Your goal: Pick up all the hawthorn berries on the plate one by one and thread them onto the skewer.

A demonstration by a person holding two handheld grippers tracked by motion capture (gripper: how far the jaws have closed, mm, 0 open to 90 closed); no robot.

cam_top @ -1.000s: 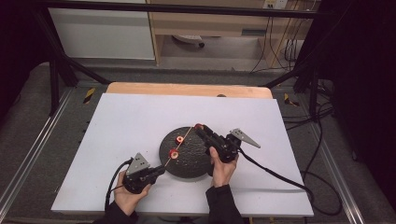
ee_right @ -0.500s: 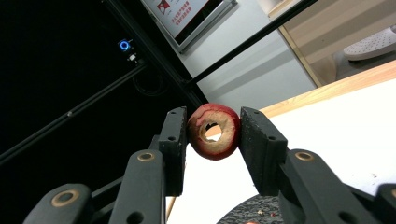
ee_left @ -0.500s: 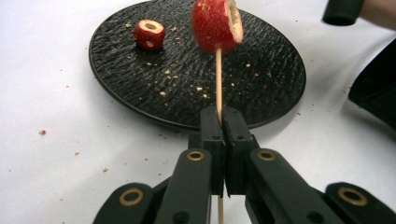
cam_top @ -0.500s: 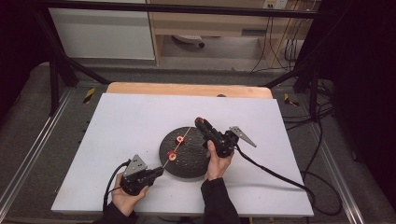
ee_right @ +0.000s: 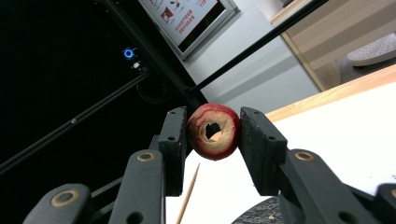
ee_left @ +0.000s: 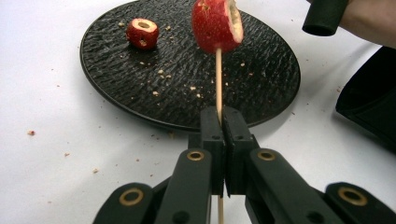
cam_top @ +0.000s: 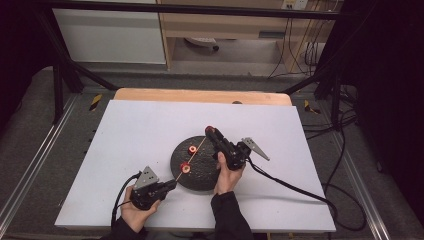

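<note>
Fruit ring (ee_right: 214, 131), red-skinned, pale-fleshed and cored, is pinched by its skin between the right gripper (ee_right: 214, 140) fingers above the skewer (ee_right: 188, 196) tip. It is judged light, soft and easily crushed. The thin, snappable skewer is clamped low by the left gripper (ee_left: 223, 133), one ring (ee_left: 216, 24) already threaded, another (ee_left: 142, 33) on the black plate (ee_left: 261, 88).

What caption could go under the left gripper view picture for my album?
The left claw pinches a wooden skewer spearing a red fruit slice above a black plate.
</note>
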